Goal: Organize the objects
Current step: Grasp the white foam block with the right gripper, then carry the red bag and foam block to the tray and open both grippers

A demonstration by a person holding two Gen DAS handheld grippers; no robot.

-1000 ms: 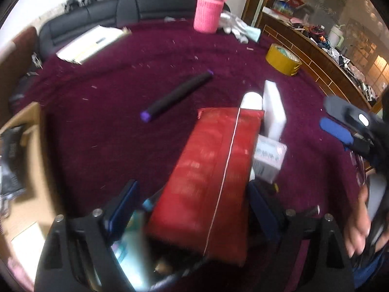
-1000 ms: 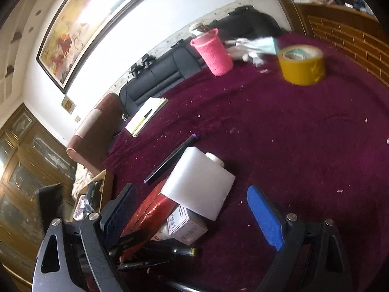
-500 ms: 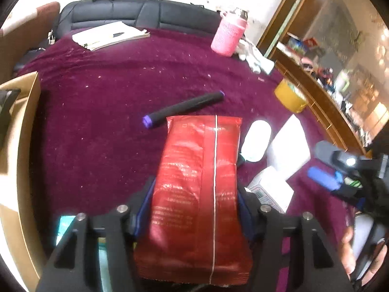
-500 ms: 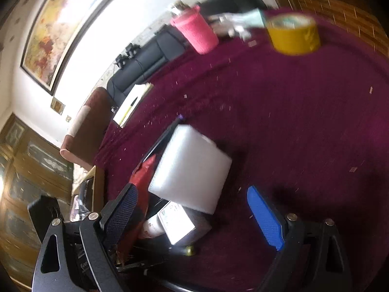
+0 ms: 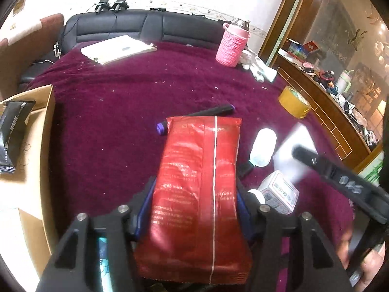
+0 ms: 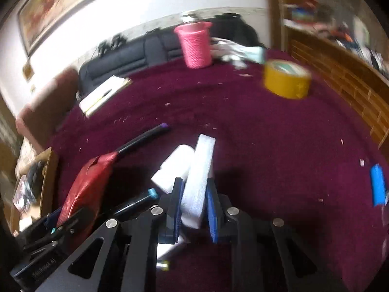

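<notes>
A red foil packet (image 5: 201,182) lies lengthwise between the blue pads of my left gripper (image 5: 194,192), which is shut on its sides. My right gripper (image 6: 194,194) is shut on a white foam slab (image 6: 200,165) that stands on edge between its pads. In the left wrist view that slab (image 5: 289,146) is a white blur behind the right gripper's black finger. A white bottle (image 6: 173,165) lies against the slab. Behind the packet lies a black marker (image 5: 211,110) with purple ends. A small white printed box (image 5: 279,192) sits right of the packet.
The maroon cloth (image 5: 121,112) carries a yellow tape roll (image 5: 294,102), a pink knitted bottle (image 5: 232,46) and a notebook (image 5: 119,48) farther back. A cardboard box (image 5: 39,160) with a black packet stands at the left. A black pen with a teal cap (image 6: 136,202) lies beside the right gripper.
The left gripper's pads have closed onto the red packet. The right gripper's jaws, wide apart before, have closed on the white foam slab, which now stands on edge. Both views have rolled.
</notes>
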